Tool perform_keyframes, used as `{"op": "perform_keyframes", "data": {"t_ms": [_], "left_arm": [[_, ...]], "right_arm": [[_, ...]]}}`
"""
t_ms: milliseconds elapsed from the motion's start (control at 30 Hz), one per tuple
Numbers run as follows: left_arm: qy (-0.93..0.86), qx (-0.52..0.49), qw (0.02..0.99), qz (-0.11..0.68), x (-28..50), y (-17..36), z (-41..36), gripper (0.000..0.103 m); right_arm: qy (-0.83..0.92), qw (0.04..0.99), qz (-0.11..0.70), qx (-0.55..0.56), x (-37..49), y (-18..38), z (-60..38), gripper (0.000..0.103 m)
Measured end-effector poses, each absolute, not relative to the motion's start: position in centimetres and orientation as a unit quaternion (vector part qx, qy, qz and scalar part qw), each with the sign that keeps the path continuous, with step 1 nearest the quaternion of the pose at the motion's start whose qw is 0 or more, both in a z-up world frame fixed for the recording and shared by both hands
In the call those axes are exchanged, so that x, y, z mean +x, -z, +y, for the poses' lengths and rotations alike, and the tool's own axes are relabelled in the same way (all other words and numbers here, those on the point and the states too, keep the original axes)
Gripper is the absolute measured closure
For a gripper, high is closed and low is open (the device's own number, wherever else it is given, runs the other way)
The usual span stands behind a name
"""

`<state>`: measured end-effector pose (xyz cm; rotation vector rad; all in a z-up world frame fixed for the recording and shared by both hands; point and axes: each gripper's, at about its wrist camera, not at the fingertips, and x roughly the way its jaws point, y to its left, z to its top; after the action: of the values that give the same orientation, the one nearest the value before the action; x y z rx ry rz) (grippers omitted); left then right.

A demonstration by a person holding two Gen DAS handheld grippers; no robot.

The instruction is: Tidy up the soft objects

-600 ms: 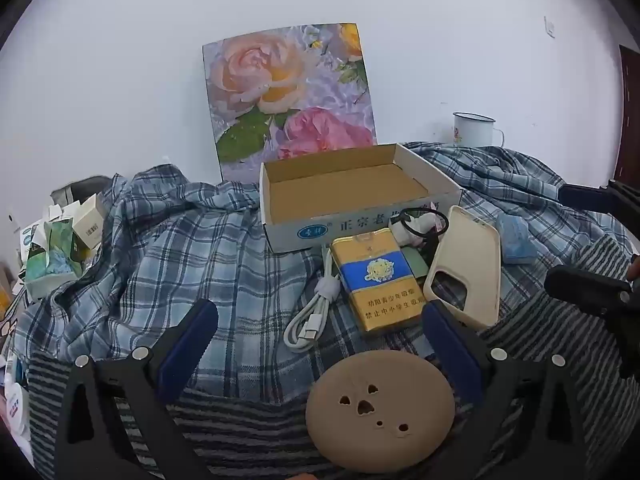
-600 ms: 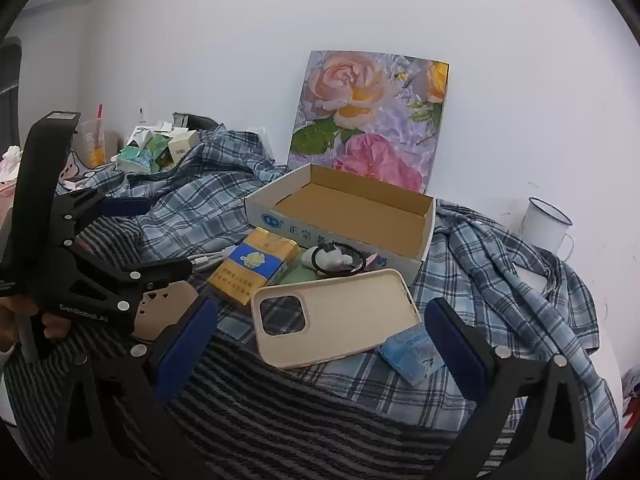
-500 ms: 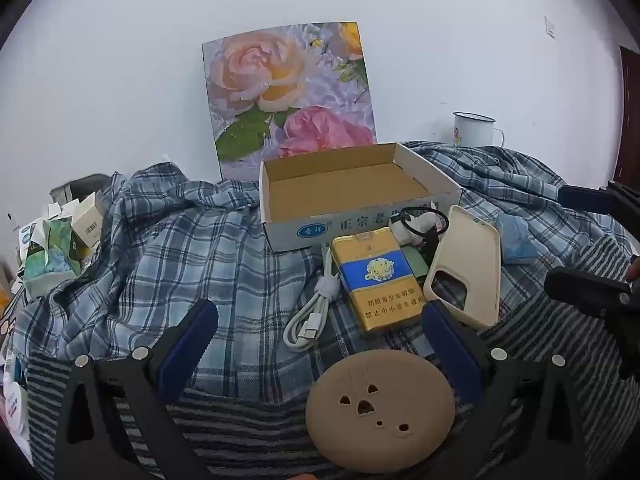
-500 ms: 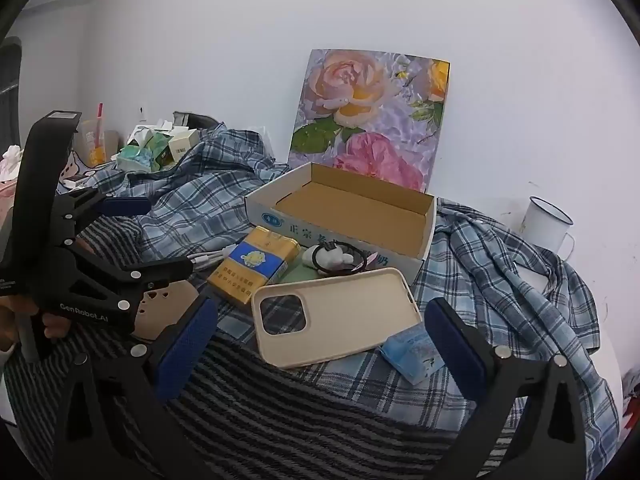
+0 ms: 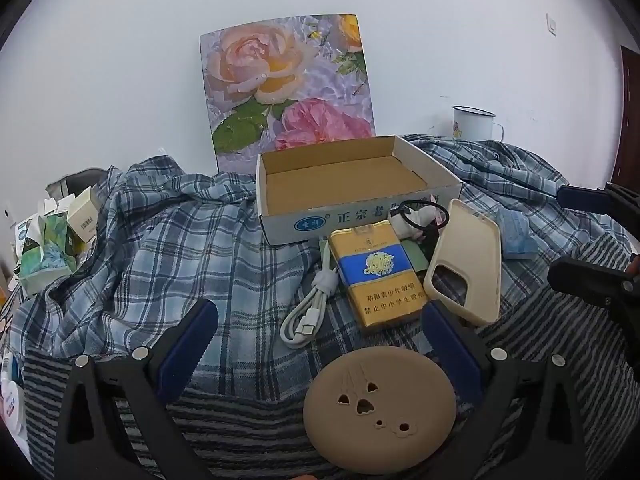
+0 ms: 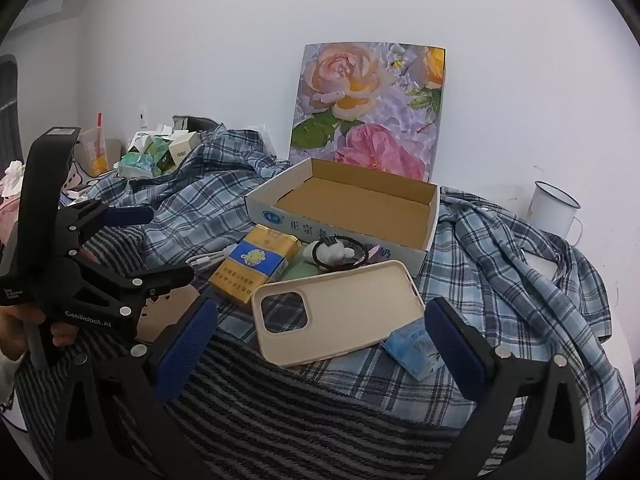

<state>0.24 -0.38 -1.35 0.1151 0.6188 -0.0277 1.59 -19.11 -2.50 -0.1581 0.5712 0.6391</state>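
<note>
An open cardboard box (image 5: 344, 184) stands empty on a plaid cloth (image 5: 160, 248). In front of it lie a yellow and blue pack (image 5: 376, 272), a coiled white cable (image 5: 308, 312), a beige phone case (image 5: 468, 264), a black hair tie with a white plush (image 5: 416, 216) and a blue tissue packet (image 5: 516, 236). A tan round pad (image 5: 380, 404) lies nearest. My left gripper (image 5: 318, 320) is open above the pad and cable, holding nothing. My right gripper (image 6: 322, 312) is open over the phone case (image 6: 344, 312), with the tissue packet (image 6: 416, 346) by its right finger.
A flower picture (image 5: 288, 88) leans on the wall behind the box. A white enamel mug (image 6: 554, 208) stands at the back right. Small cartons (image 5: 52, 240) crowd the left edge. A striped cloth (image 5: 240, 432) covers the near part. A hand (image 6: 16, 332) holds the left gripper.
</note>
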Motion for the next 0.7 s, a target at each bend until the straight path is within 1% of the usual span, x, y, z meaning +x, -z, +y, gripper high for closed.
{"op": "perform_keyframes", "data": {"t_ms": [700], "left_arm": [[0.016,0.057,0.949,0.311,0.32,1.39,-0.59,0.0]], "right_arm": [[-0.309,0.902,0.29,-0.08,1.74,2.69,-18.73,0.0]]}}
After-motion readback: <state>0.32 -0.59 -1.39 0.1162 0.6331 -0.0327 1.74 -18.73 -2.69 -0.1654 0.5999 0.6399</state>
